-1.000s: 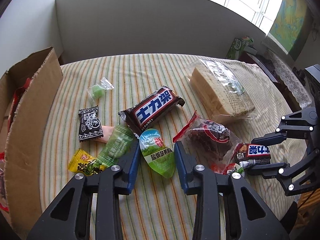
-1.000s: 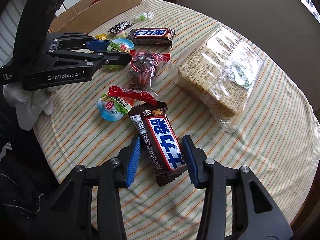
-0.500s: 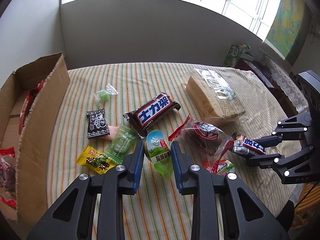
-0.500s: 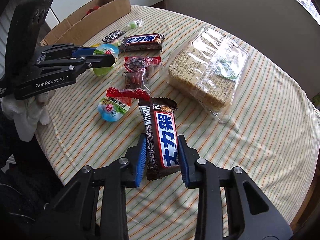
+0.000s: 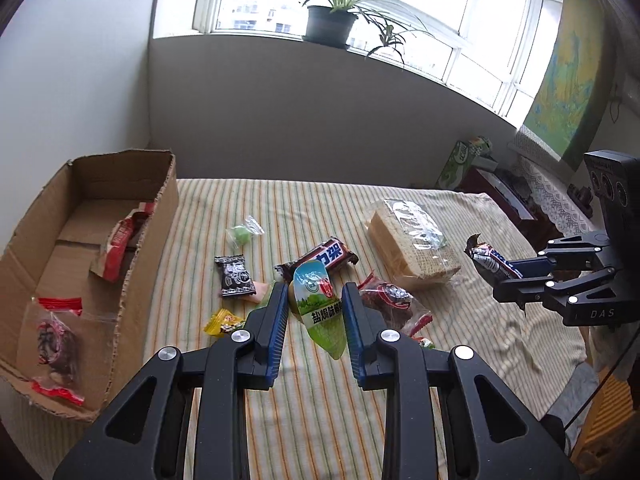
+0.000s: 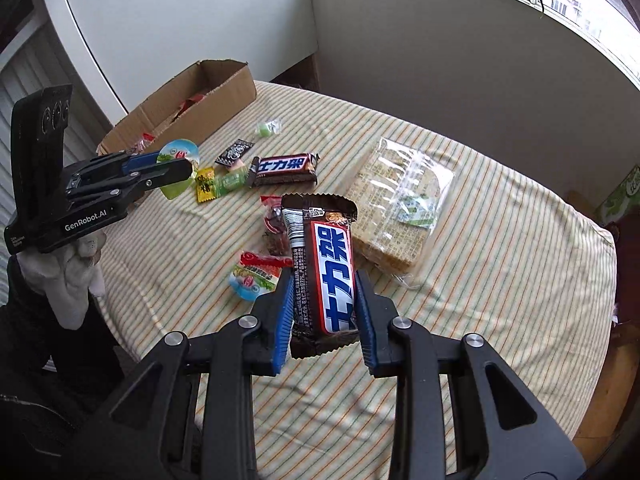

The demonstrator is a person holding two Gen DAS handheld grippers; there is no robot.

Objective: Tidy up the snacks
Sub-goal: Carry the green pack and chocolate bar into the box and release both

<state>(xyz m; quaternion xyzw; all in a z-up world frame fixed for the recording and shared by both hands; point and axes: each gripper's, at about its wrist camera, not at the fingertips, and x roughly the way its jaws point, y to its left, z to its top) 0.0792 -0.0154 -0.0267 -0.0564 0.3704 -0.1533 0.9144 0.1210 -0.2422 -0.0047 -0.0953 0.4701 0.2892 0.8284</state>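
Two hand-held grippers [image 5: 315, 312] [image 6: 322, 304] each clamp a snack above the table [image 5: 400, 420]

Home: potted plant [image 5: 331, 24], striped tablecloth [image 5: 320, 420].

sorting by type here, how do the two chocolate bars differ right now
The held bar is clamped in the right tool and lifted off the cloth; the other bar lies flat on the table, untouched. The held bar points away from the tool, standing up along its fingers; the other lies crosswise beside the small candies. Both share the same brown wrapper with a blue and white label.
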